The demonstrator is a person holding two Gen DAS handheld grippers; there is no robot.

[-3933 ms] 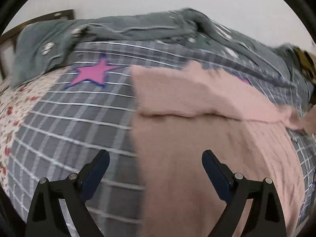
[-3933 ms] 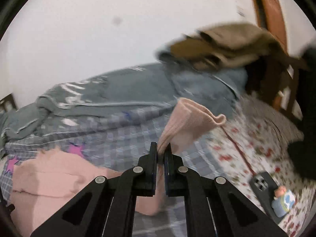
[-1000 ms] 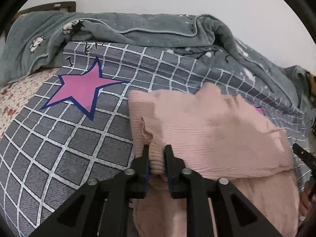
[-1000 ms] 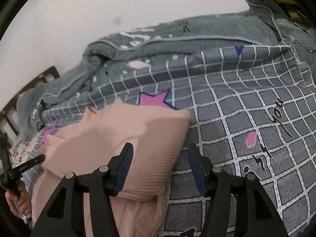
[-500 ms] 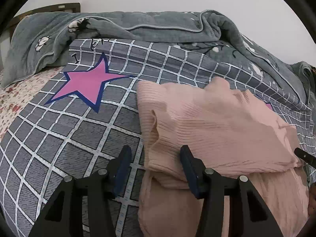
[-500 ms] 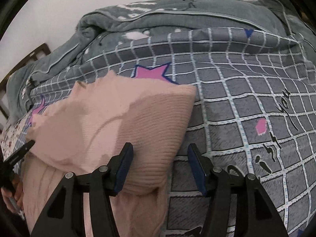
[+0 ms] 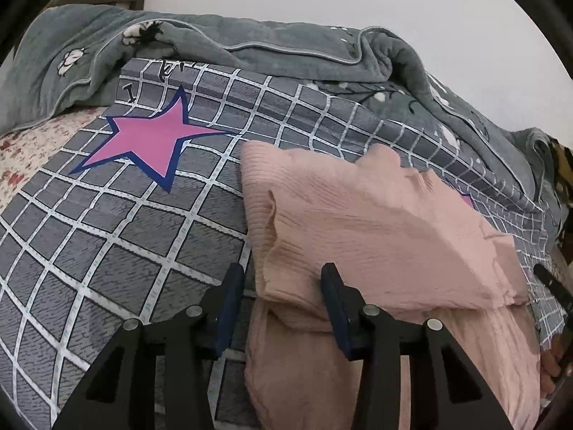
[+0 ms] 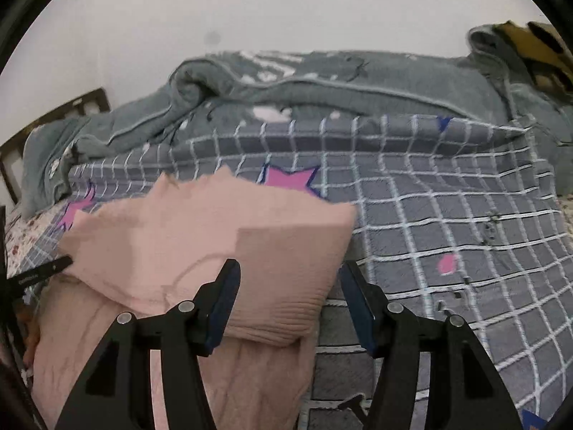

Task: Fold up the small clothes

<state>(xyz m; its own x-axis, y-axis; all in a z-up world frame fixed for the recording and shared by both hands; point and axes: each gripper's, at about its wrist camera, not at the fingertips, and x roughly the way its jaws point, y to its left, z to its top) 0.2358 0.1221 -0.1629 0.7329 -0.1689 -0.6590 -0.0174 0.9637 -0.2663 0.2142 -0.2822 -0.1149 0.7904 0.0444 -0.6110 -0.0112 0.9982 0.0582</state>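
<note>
A pink ribbed sweater (image 7: 376, 222) lies on the bed with its upper part folded down over the lower part. My left gripper (image 7: 281, 276) stands astride the fold's left corner. Its jaws are closing, with the doubled cloth between them and gaps at both pads. My right gripper (image 8: 290, 272) is open just in front of the sweater (image 8: 222, 236), with the fold's right corner between its fingers and untouched. One finger of each gripper shows at the edge of the other's view.
The sweater rests on a grey checked quilt (image 7: 136, 236) with pink stars (image 7: 150, 139). A rumpled grey fleece blanket (image 7: 286, 46) lies along the wall behind. Floral sheet (image 7: 32, 143) shows at the left, a dark headboard (image 8: 89, 102) beyond, and a brown-yellow cloth (image 8: 530, 43) at far right.
The left gripper, shut on the sweater's folded left edge a second ago, has opened and let it go. The right gripper stayed open and shifted slightly with a roll.
</note>
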